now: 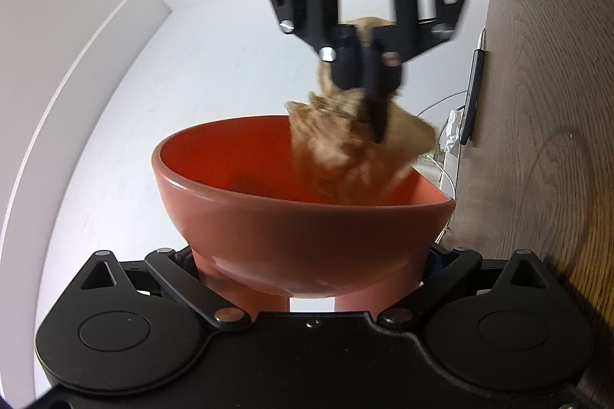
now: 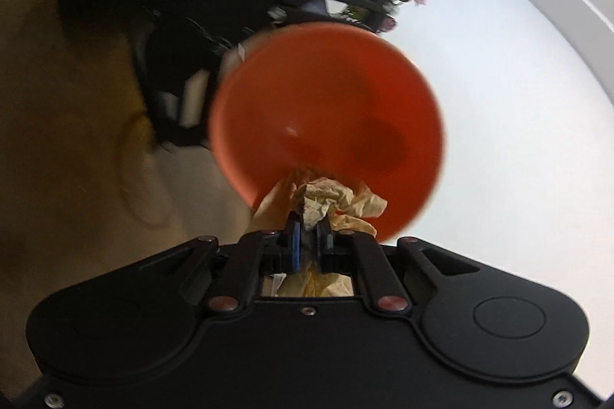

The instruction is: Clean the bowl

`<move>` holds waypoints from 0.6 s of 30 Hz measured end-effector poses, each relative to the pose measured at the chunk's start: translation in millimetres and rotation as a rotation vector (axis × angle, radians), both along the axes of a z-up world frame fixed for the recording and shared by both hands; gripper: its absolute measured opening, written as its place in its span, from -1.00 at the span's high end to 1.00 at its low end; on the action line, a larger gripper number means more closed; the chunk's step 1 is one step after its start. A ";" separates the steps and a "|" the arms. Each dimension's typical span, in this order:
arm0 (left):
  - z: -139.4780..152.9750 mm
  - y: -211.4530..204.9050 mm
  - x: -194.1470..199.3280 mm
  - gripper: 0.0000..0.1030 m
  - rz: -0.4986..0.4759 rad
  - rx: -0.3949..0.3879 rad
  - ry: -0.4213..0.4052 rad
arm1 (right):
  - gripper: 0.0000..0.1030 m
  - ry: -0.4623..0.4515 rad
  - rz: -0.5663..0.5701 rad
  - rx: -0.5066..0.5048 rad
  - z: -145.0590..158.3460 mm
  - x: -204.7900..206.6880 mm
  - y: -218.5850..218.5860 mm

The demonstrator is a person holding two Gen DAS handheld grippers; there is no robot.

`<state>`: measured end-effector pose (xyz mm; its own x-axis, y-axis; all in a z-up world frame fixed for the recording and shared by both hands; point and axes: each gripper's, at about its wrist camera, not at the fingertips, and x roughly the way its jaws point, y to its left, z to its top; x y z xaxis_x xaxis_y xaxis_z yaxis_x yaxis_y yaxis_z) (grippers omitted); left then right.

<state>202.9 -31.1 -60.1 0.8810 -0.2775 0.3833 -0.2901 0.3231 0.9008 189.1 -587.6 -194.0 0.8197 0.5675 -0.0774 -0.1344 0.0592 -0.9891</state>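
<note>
Bowl: the red bowl point(image 1: 299, 217) is held up in the air, away from the wooden table point(image 1: 548, 140) at the right of the left wrist view. It is not resting on any surface.
Left gripper: the left gripper point(image 1: 307, 278) is closed on the bowl, its fingers at both sides of the narrow foot, so it grips the bowl from below.
Right gripper: the right gripper point(image 2: 309, 240) is closed on a crumpled beige paper towel point(image 2: 337, 201); the wad sticks out in front of the fingertips.
Key relation: the bowl's opening faces the right gripper. In the right wrist view the whole round inside shows, so this gripper looks nearly along the axis from foot to mouth. The paper lies at the near rim, partly inside the bowl.
Bowl direction: foot toward the left gripper, mouth away from it, toward the right one.
Inside of bowl: a darker patch point(image 2: 383, 140) lies on the inner wall beyond the paper; the blur hides whether it is dirt, wetness or shadow.
Judgement: wiping seems in progress; the paper would need to go deeper, toward that patch.
</note>
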 end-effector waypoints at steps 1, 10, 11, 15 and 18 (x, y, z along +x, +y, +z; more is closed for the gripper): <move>0.0 0.0 0.1 -0.90 0.000 0.000 0.000 | 0.84 0.009 0.020 -0.012 -2.8 -7.6 3.4; -0.2 -0.6 1.1 -0.90 0.000 0.000 0.000 | 0.84 -0.097 0.127 0.051 21.1 -45.3 27.7; -0.3 -0.8 1.2 -0.90 0.000 0.000 0.000 | 0.84 -0.115 0.115 0.060 23.7 -42.7 28.4; -0.2 -1.8 1.2 -0.90 0.000 0.000 0.000 | 0.84 -0.126 0.034 0.077 56.1 20.0 77.8; -0.3 -2.1 1.4 -0.90 0.000 0.000 0.000 | 0.84 -0.082 0.033 0.044 40.9 12.7 73.2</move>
